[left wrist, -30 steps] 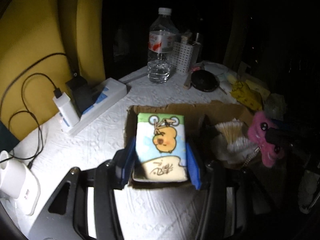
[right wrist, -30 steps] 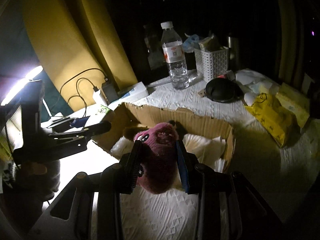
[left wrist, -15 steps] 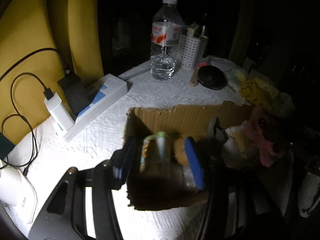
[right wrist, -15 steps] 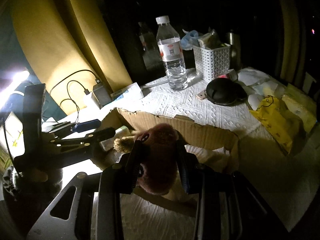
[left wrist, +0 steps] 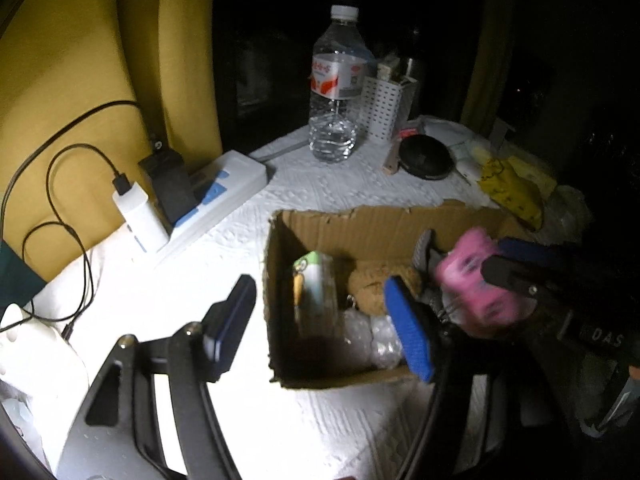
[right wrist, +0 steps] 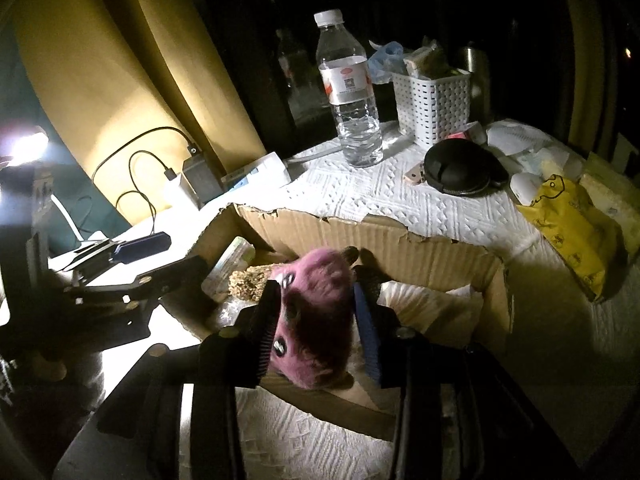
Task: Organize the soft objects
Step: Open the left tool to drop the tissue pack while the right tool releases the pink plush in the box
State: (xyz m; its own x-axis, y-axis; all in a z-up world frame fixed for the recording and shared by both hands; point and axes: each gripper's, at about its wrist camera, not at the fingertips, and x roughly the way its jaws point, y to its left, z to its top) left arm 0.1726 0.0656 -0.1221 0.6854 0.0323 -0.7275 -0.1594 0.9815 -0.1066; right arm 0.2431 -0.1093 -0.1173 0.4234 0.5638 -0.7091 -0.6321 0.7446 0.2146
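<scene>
A torn cardboard box sits on the white tablecloth. A cartoon tissue pack stands on edge inside at its left, beside a tan fuzzy item and clear wrapped items. My left gripper is open and empty, its fingers straddling the box's left wall. My right gripper is shut on a pink plush toy and holds it over the box's near right part.
A water bottle, a white perforated basket, a black round case and yellow packets stand behind the box. A power strip with chargers and cables lies at the left. A lamp glows at far left.
My left gripper lowered the tissue pack into the box, opened and let it go. My right gripper moved the pink plush forward over the box.
</scene>
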